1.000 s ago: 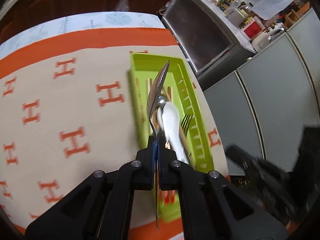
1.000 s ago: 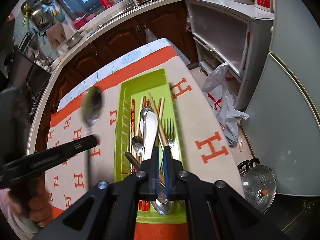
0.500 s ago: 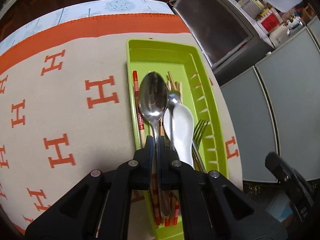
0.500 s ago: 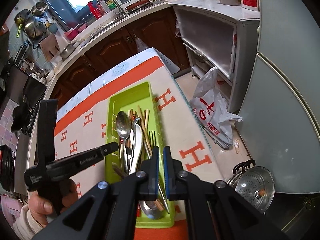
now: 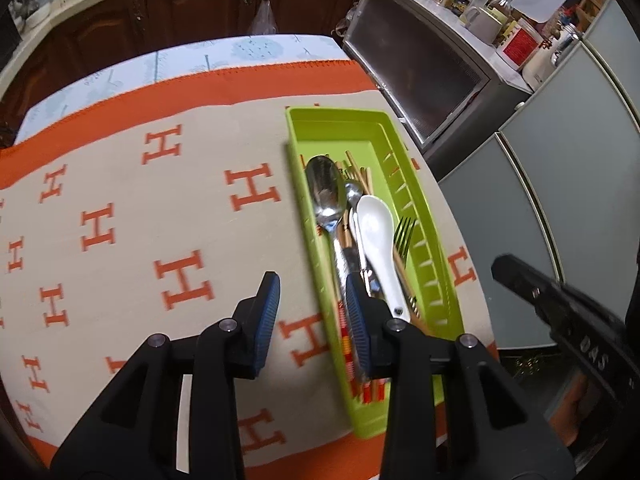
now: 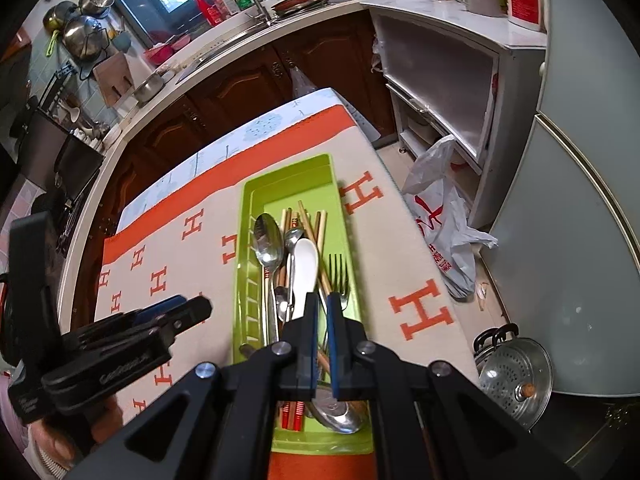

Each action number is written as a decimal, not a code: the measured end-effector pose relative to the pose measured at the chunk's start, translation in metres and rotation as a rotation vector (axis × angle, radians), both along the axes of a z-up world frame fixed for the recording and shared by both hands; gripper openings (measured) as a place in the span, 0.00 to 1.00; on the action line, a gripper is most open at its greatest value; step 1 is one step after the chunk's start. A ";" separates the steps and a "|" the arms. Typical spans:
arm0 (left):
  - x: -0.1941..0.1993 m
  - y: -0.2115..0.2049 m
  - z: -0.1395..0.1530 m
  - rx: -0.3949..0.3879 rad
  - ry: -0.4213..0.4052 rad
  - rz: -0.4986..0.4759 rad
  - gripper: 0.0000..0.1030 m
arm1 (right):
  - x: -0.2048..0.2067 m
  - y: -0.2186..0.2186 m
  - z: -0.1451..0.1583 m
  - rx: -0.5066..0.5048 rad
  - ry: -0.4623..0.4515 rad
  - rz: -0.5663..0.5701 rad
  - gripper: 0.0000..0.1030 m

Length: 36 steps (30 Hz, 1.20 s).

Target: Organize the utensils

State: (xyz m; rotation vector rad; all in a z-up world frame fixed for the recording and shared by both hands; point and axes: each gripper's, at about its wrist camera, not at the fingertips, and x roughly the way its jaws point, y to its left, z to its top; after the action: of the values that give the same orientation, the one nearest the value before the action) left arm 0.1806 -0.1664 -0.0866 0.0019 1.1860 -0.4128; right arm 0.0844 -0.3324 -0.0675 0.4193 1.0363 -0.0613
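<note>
Left wrist view shows the left tool (image 5: 310, 300) with its fingers spread wide and holding nothing, just above the near left edge of the green tray (image 5: 416, 184). A large metal spoon (image 5: 326, 196) lies in the tray beside a white spoon (image 5: 378, 232) and a fork (image 5: 404, 236). The right tool (image 6: 322, 316) hovers above the tray, fingers nearly closed, gripping nothing.

black plastic left gripper (image 5: 310, 312) with ribbed blue pads (image 5: 267, 316), round silver screws on its linkage arms, matching black right gripper (image 6: 322, 334) with blue-edged fingers, pale embossed lettering along each handle, a ribbed light cuff (image 6: 46, 458)
</note>
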 end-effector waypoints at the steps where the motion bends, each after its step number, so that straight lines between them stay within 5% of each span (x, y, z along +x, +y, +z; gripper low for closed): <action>1: -0.005 0.004 0.004 0.007 -0.014 -0.003 0.31 | -0.001 0.002 0.001 -0.002 0.000 0.005 0.04; 11: -0.053 0.059 0.035 0.068 -0.130 -0.002 0.71 | -0.016 0.034 0.012 -0.020 -0.005 0.068 0.04; 17: -0.080 0.100 0.057 0.081 -0.206 0.084 0.75 | -0.031 0.060 0.021 -0.040 -0.015 0.115 0.05; 24: -0.108 0.137 0.087 0.112 -0.290 0.213 0.81 | -0.050 0.090 0.041 -0.085 -0.068 0.166 0.22; 36: -0.150 0.158 0.131 0.136 -0.333 0.296 0.84 | -0.085 0.127 0.093 -0.063 -0.202 0.197 0.35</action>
State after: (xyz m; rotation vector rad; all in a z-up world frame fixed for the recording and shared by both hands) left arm 0.0305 -0.0082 0.0449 0.0124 0.8662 -0.0653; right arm -0.0007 -0.2052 0.0258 0.2586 0.8696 0.1220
